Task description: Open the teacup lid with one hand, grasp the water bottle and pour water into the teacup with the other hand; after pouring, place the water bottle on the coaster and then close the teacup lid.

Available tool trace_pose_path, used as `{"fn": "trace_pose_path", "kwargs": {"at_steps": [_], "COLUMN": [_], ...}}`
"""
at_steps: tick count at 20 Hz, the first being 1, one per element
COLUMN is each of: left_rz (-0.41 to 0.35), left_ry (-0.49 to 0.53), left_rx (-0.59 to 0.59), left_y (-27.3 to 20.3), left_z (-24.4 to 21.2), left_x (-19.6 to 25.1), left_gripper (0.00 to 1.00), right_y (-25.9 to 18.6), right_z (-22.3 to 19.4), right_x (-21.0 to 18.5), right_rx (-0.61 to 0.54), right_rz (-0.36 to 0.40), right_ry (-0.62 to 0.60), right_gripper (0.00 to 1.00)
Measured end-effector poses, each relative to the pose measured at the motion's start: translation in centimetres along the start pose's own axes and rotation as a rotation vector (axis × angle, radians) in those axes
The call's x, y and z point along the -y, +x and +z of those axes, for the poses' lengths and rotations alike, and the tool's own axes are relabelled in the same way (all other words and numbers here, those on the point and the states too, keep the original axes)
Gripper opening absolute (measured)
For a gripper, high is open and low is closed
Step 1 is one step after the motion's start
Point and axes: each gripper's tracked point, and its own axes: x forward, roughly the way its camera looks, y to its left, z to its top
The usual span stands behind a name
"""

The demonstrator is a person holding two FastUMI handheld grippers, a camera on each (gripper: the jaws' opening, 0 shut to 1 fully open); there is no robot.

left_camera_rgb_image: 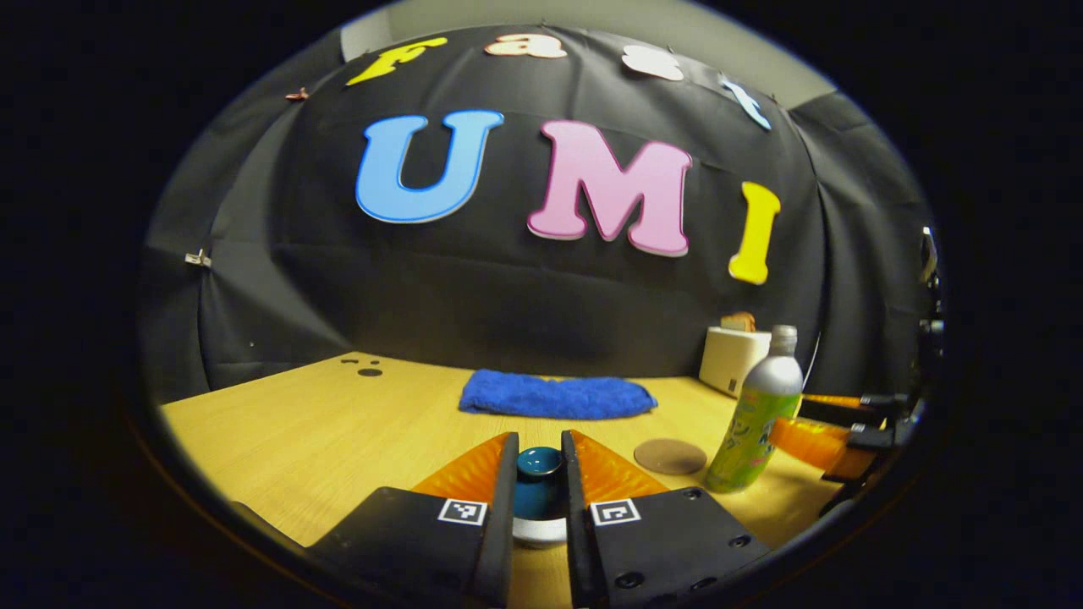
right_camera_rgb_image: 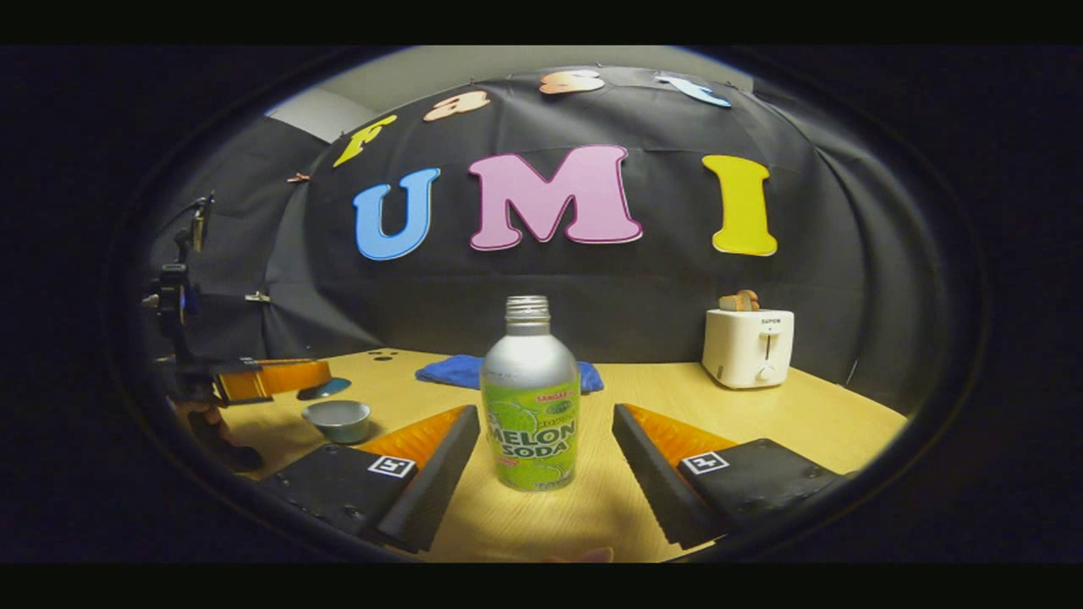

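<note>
In the left gripper view, the left gripper point(left_camera_rgb_image: 539, 452) has its two fingers drawn narrow around the teal knob of the teacup lid point(left_camera_rgb_image: 539, 478), one finger against each side of the knob; the pale rim of the lid shows just below between the fingers. In the right gripper view, that lid point(right_camera_rgb_image: 326, 388) hangs held at the left gripper's point(right_camera_rgb_image: 292, 378) tip, lifted clear of the teacup point(right_camera_rgb_image: 338, 419), which stands open on the wooden table point(right_camera_rgb_image: 804, 423) below and to the right of the lid. The right gripper point(right_camera_rgb_image: 546, 423) is spread wide, with the water bottle point(right_camera_rgb_image: 530, 397) standing upright on the table between its fingers; neither finger touches the bottle. The bottle has no cap on its threaded neck. In the left gripper view, the round brown coaster point(left_camera_rgb_image: 669, 456) lies flat on the table just left of the water bottle point(left_camera_rgb_image: 755, 414), apart from it. A folded blue towel point(left_camera_rgb_image: 557, 394) lies toward the rear of the table, and a white toaster point(right_camera_rgb_image: 748, 346) with bread in its slot stands at the rear right.
</note>
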Motion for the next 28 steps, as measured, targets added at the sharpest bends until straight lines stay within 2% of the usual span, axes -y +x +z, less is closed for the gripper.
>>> {"fn": "trace_pose_path", "kwargs": {"at_steps": [1, 3, 5, 8, 11, 12, 15, 18, 20, 22, 23, 24, 28], "left_rz": [-0.01, -0.018, 0.003, 0.028, 0.035, 0.03, 0.016, 0.034, 0.056, 0.067, 0.062, 0.056, 0.069], "left_ry": [-0.007, -0.02, -0.032, -0.064, -0.14, -0.169, -0.187, -0.166, -0.17, -0.196, -0.214, -0.225, -0.218], "left_rx": [0.032, 0.091, 0.137, 0.171, 0.191, 0.193, 0.211, 0.223, 0.222, 0.242, 0.247, 0.248, 0.229], "left_y": [-0.1, -0.1, -0.5, -1.3, -1.9, -2.1, -2.5, -3.6, -4.0, -4.3, -4.4, -4.4, -4.1], "left_z": [0.9, 2.5, 3.5, 3.9, 3.8, 3.7, 4.4, 4.5, 4.2, 4.4, 4.3, 4.3, 3.7], "left_x": [-0.3, -1.2, -2.8, -4.8, -6.6, -6.9, -7.5, -8.3, -9.2, -9.6, -9.6, -9.5, -9.5], "left_gripper": [0.33, 0.3, 0.3, 0.3, 0.3, 0.3, 0.33, 0.3, 0.34, 0.3, 0.33, 0.3, 0.3], "right_y": [0.5, 1.7, 2.5, 3.5, 4.1, 4.1, 4.1, 4.5, 5.0, 5.5, 5.7, 5.8, 5.7], "right_z": [0.0, -0.1, -0.1, -0.2, -0.4, -0.2, 0.0, 0.8, 2.0, 2.8, 2.8, 2.7, 1.7], "right_x": [0.0, -0.3, -0.4, -1.2, -2.2, -2.4, -3.2, -4.2, -5.4, -6.3, -6.8, -6.9, -7.7], "right_rx": [0.0, -0.003, -0.003, -0.005, -0.008, -0.006, -0.007, -0.014, 0.009, 0.017, 0.017, 0.016, 0.008], "right_rz": [-0.005, -0.005, -0.009, -0.006, 0.019, 0.029, 0.043, 0.047, 0.049, 0.056, 0.061, 0.063, 0.088], "right_ry": [-0.001, 0.0, -0.001, -0.001, -0.001, -0.002, -0.04, -0.229, -0.399, -0.585, -0.673, -0.759, -1.065], "right_gripper": [0.98, 0.98, 0.98, 0.99, 0.97, 0.81, 0.8, 0.8, 0.8, 0.8, 0.8, 0.8, 0.8]}}
